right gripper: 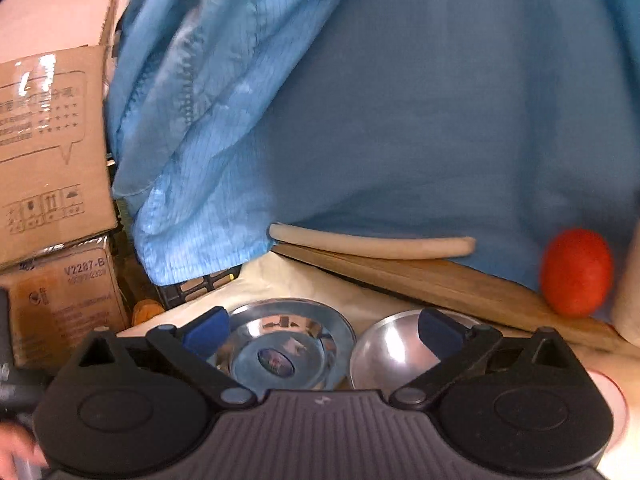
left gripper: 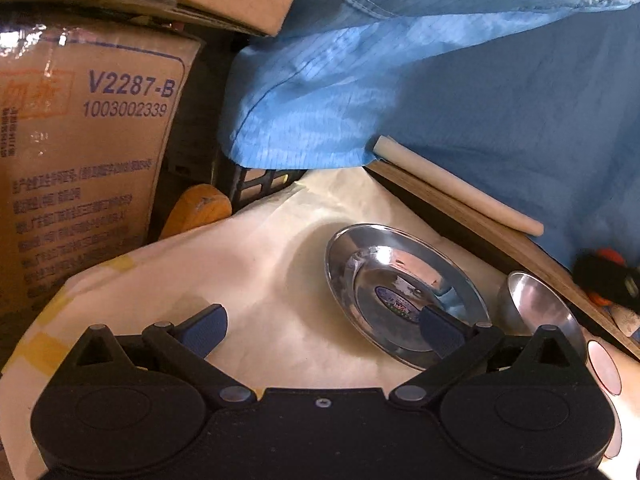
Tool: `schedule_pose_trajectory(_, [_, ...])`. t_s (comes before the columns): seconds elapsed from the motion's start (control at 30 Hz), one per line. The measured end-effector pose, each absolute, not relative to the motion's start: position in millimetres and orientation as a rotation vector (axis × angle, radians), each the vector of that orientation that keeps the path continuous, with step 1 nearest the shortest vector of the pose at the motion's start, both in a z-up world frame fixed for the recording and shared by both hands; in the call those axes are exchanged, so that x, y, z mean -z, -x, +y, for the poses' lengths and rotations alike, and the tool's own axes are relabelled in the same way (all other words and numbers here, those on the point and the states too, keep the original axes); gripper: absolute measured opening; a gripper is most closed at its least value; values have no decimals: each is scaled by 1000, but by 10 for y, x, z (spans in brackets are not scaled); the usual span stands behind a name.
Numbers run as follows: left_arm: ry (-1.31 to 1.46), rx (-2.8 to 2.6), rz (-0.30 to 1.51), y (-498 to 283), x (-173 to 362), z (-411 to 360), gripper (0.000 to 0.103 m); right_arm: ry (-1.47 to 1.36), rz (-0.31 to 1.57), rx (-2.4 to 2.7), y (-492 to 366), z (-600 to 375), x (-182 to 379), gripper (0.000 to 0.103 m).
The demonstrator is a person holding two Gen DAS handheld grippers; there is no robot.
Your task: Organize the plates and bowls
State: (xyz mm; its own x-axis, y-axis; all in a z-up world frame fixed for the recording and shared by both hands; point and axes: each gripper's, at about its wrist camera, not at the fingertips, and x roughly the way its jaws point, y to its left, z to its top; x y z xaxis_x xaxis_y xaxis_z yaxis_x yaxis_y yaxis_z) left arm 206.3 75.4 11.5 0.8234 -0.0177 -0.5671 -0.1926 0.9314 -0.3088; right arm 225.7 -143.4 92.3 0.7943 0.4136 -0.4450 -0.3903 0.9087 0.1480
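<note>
A shiny steel plate point(left gripper: 394, 284) with a sticker in its middle lies on the cream cloth, and a steel bowl point(left gripper: 538, 304) sits just right of it. My left gripper point(left gripper: 324, 332) stands open above the cloth; its right fingertip point(left gripper: 438, 326) overlaps the plate's near rim, and nothing is between the jaws. In the right wrist view the plate point(right gripper: 286, 340) and the bowl point(right gripper: 396, 352) sit side by side close in front. My right gripper point(right gripper: 324, 332) is open and holds nothing, with its right fingertip point(right gripper: 438, 330) over the bowl.
Cardboard boxes point(left gripper: 84, 152) stack at the left beside a black crate point(left gripper: 260, 184). A person's blue garment point(right gripper: 400, 100) hangs behind. A wooden board point(right gripper: 440, 284) with a cream rod point(right gripper: 372, 242) lies at the back, a red ball point(right gripper: 576, 272) at its right end. Pink-rimmed discs point(left gripper: 604, 368) lie at the right edge.
</note>
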Motion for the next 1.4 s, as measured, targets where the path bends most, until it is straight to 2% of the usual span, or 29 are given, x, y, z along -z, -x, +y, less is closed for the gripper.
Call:
schedule_pose_trajectory(0.27, [373, -59, 602, -2040, -106, 651, 102, -84, 666, -581, -2960, -1265, -921, 102])
schedule_pose_trajectory(0.77, [375, -55, 594, -2141, -43, 628, 101, 124, 821, -589, -3376, -889, -520, 102])
schedule_pose_trajectory(0.97, [420, -57, 582, -2131, -46, 648, 92, 126, 860, -591, -3502, -882, -453, 100])
schedule_pose_trajectory(1.1, [446, -50, 581, -2131, -50, 653, 81, 122, 880, -603, -3564, -859, -433, 94])
schedule_pose_trajectory(1.27, [489, -47, 583, -2118, -40, 670, 69, 134, 882, -583, -3593, -842, -424, 93])
schedule_pose_trajectory(1.4, [491, -50, 586, -2121, -37, 667, 56, 168, 889, -562, -3609, -804, -395, 85])
